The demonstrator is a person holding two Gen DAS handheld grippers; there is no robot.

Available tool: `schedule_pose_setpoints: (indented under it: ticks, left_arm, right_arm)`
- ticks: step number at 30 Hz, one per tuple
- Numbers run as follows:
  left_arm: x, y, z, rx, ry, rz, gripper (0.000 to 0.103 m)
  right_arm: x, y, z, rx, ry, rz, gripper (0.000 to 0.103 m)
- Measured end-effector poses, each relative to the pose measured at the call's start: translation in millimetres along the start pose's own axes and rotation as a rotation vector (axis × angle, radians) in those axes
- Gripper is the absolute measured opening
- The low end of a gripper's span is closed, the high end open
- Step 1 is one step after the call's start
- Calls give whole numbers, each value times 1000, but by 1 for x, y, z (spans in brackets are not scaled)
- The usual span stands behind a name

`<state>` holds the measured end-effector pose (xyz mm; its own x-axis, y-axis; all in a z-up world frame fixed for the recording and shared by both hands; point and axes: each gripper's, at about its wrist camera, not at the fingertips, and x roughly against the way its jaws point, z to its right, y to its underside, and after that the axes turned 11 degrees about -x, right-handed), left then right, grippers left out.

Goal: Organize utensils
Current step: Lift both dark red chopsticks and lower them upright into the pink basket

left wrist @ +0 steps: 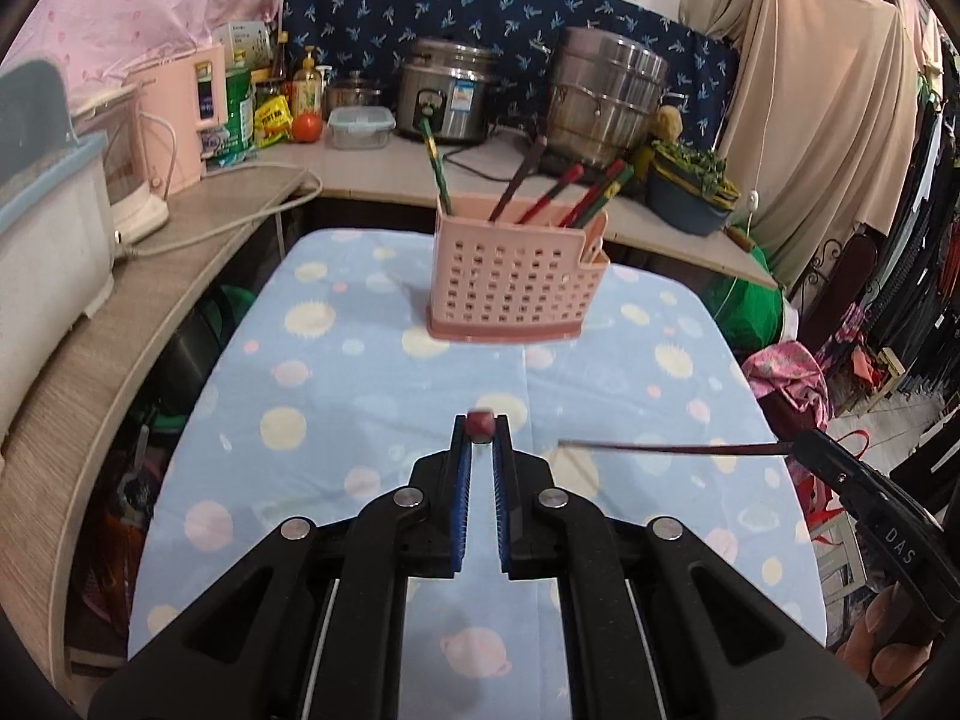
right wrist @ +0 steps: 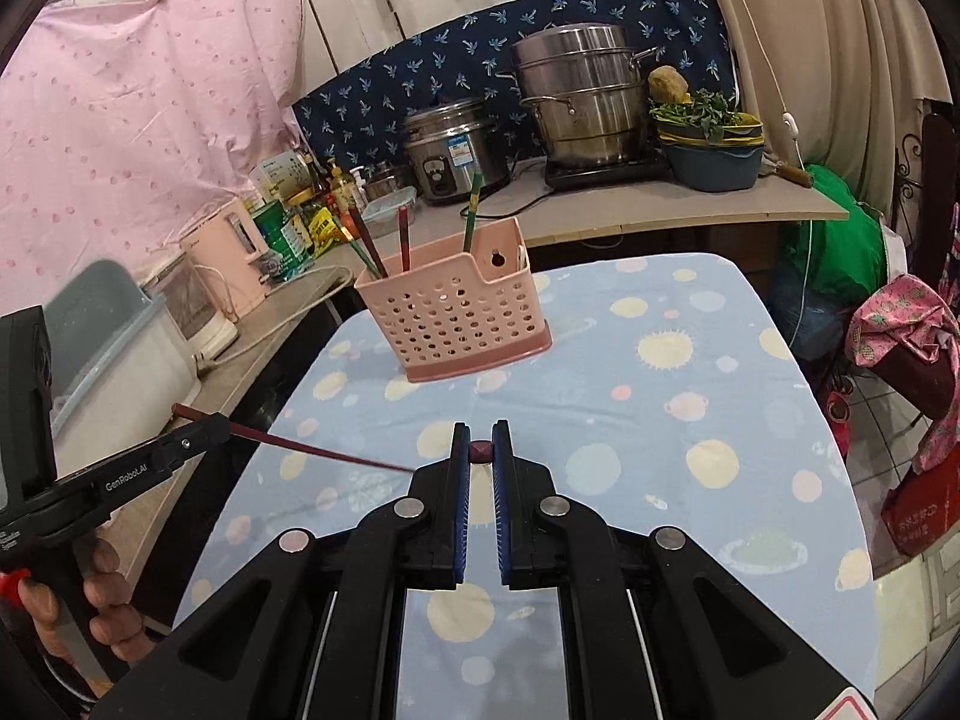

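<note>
A pink perforated utensil holder [left wrist: 516,282] [right wrist: 456,312] stands on the blue spotted tablecloth [left wrist: 336,396] with several red and green chopsticks [left wrist: 543,195] upright in it. My left gripper [left wrist: 480,429] is shut on a dark red chopstick [left wrist: 480,423], seen end-on between its fingertips, raised above the cloth in front of the holder. My right gripper [right wrist: 481,441] is shut on another dark red chopstick [right wrist: 481,451], also end-on. From the right wrist, the left gripper [right wrist: 204,433] shows at the left with its chopstick [right wrist: 324,453] slanting across. The right gripper's chopstick [left wrist: 660,449] crosses the left wrist view.
A curved counter [left wrist: 372,174] wraps behind and left of the table, with a rice cooker [left wrist: 447,93], a steel steamer pot [left wrist: 606,96], a blue basin of greens [left wrist: 690,192], a pink kettle [left wrist: 180,120] and bottles. A white bin [left wrist: 42,240] sits at the left. A person's hand [right wrist: 102,600] grips the left handle.
</note>
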<state>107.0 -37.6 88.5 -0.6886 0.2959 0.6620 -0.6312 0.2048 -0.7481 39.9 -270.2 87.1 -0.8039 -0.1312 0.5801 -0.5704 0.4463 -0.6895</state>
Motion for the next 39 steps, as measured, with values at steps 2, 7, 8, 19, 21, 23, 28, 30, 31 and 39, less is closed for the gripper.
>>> schedule_pose_setpoints:
  ticks: [2, 7, 8, 19, 21, 23, 28, 30, 31, 39]
  left_arm:
    - [0, -11, -1, -6, -2, 20, 7]
    - [0, -36, -6, -3, 1, 59, 7]
    - [0, -41, -7, -1, 1, 67, 7]
    - [7, -112, -24, 26, 8, 181, 7]
    - [8, -128, -28, 28, -2, 206, 7]
    - [7, -145, -31, 23, -21, 231, 7]
    - [1, -186, -39, 17, -67, 287, 7]
    - [-2, -198, -41, 14, -80, 304, 7]
    - [-5, -205, -42, 13, -83, 315, 7]
    - [-44, -230, -49, 11, -95, 310, 7]
  right_arm:
    - [-2, -10, -2, 2, -5, 10, 7]
    - [-7, -31, -7, 11, -14, 29, 7]
    - [-8, -34, -8, 12, -15, 33, 7]
    - [-9, -104, -13, -50, -117, 122, 7]
    - [-11, -123, -16, -66, -140, 144, 7]
    - [-14, -142, -20, -76, -160, 175, 7]
    - [-21, -188, -37, -64, -181, 266, 7]
    - [-29, -204, -45, -57, -181, 288, 7]
    - [-33, -211, -48, -55, -182, 296, 7]
    - [-87, -233, -66, -16, -125, 288, 7]
